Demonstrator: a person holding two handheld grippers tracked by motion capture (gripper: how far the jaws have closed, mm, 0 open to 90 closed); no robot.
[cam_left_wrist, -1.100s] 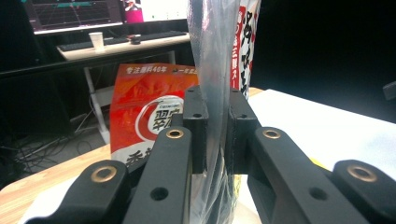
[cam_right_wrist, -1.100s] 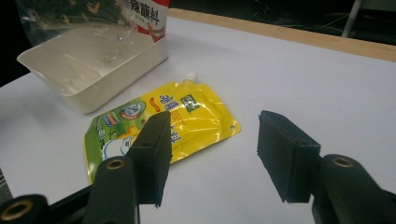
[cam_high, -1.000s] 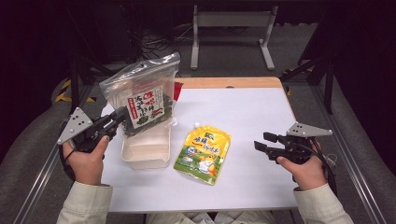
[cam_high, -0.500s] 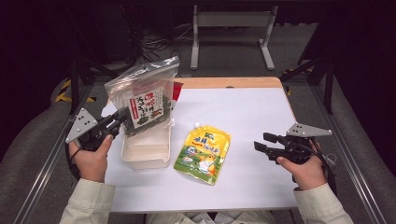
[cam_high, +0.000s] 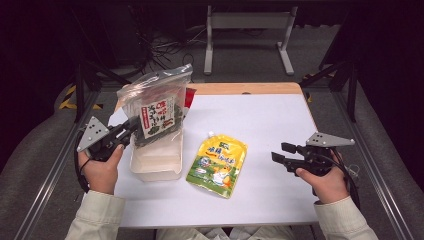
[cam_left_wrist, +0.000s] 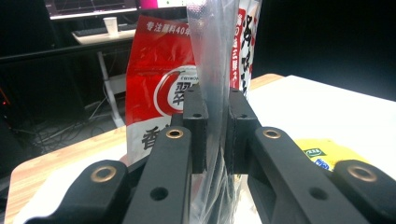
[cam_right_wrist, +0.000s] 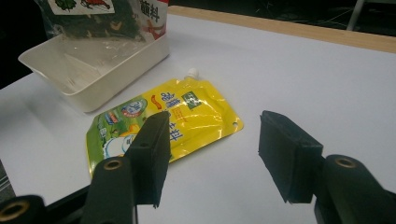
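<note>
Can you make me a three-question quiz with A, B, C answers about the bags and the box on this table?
1. Where does the yellow pouch lie?
A. in the white tray
B. flat on the table, beside the tray
C. in a gripper

2. What colour is the tray?
A. white
B. blue
C. black

3. What is the left gripper doing?
A. hanging open
B. pinching the clear bag
C. pressing the pouch

Answers: 1 B, the pouch rests on the table next to the tray. 2 A, its walls are white. 3 B, the left gripper view shows both jaws clamped on the bag's film.
</note>
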